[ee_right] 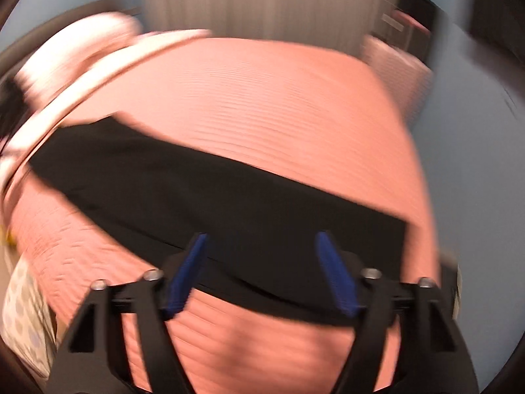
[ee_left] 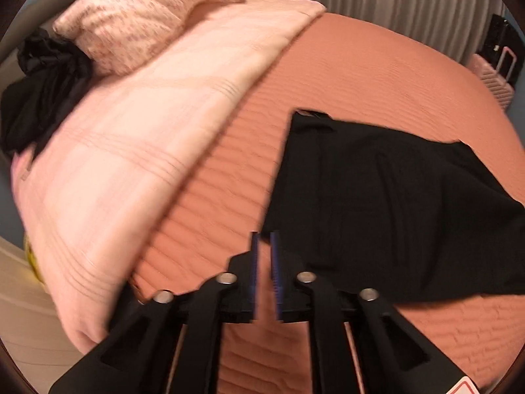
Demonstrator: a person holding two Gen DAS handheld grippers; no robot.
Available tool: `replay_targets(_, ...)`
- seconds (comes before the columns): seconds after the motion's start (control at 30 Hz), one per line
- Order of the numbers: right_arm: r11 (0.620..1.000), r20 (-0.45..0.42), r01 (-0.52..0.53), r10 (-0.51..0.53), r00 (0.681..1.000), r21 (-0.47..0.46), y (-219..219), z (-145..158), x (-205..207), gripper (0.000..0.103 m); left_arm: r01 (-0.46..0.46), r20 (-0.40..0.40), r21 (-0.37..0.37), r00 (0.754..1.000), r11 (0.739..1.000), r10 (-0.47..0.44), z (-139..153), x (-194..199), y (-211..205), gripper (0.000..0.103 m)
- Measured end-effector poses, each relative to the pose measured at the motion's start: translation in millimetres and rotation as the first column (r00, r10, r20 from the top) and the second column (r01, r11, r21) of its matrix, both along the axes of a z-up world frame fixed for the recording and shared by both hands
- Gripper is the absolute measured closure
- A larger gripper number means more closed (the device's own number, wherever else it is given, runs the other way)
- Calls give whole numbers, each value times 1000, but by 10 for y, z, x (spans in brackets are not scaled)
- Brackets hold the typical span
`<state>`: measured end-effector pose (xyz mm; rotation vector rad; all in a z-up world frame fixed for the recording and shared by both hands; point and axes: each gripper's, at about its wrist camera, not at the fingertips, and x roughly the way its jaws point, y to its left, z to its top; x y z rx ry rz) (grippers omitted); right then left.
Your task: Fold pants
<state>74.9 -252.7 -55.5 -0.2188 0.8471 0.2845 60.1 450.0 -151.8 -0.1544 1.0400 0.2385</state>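
Black pants (ee_right: 210, 193) lie crosswise; left tool (ee_left: 265, 249) nearly closed, empty; right tool (ee_right: 262, 243) spread wide.

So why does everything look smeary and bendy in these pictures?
Right wrist view: heavy motion blur smears the black pants, the orange bedspread and the curtain. Left wrist view: sharper, with milder blur on the pink blanket and the blue pads. Both views: the fisheye lens bulges the bed into a dome and darkens the corners.
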Motion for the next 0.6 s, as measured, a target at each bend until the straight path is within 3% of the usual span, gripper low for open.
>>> replay_targets(0.03,996,3,-91,91,996,-3,435,-45,25,31,1,-9,-28,1000,1000,-1,-76,-25,-58,47)
replay_targets(0.07,988,-2,-156,156,988,-2,797,-110,48,31,-12,-18,-38,1000,999,11,-187,-55,-120,41)
replay_targets(0.17,958,-21,-287,288,957,22,1618,-245,188,31,-62,-35,-70,998,996,60,-470,-12,-191,41)
replay_targets(0.27,945,-44,-326,327,944,32,2100,-284,433,31,-133,-17,-106,991,985,132,-615,93,-142,40)
replay_targets(0.43,950,-73,-296,303,950,101,2714,-276,1224,33,-95,13,-69,995,993,96,-508,368,-111,73)
replay_targets(0.47,954,-77,-289,295,952,87,2861,-296,1421,33,-98,10,-92,995,991,99,-479,411,-45,74)
replay_targets(0.6,950,-146,-310,311,939,32,3391,-556,1963,50,-86,35,-222,995,971,96,-493,456,226,79)
